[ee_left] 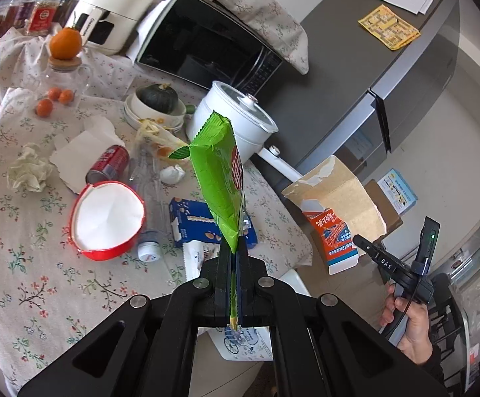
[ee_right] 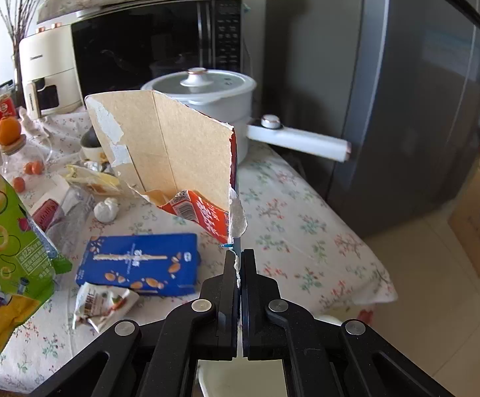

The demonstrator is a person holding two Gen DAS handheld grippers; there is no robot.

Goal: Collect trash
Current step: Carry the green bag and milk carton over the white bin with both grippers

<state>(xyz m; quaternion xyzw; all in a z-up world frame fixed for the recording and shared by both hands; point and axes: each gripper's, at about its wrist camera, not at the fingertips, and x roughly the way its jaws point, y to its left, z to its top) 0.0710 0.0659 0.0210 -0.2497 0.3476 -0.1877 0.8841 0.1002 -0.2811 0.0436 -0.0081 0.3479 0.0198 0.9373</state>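
Note:
My left gripper is shut on the bottom edge of a green snack bag, which stands up above the table; the same bag shows at the left of the right wrist view. My right gripper is shut on the torn edge of an opened orange cardboard box, lifted off the table; that box hangs at the right in the left wrist view, with the right gripper and a hand below it. A blue carton, a wrapper, a red can, crumpled paper and a red paper bowl lie on the floral tablecloth.
A white pot with a long handle, a microwave and a cream air fryer stand at the back. A grey fridge rises right of the table. A glass jar with an orange and a squash in bowls sit nearby.

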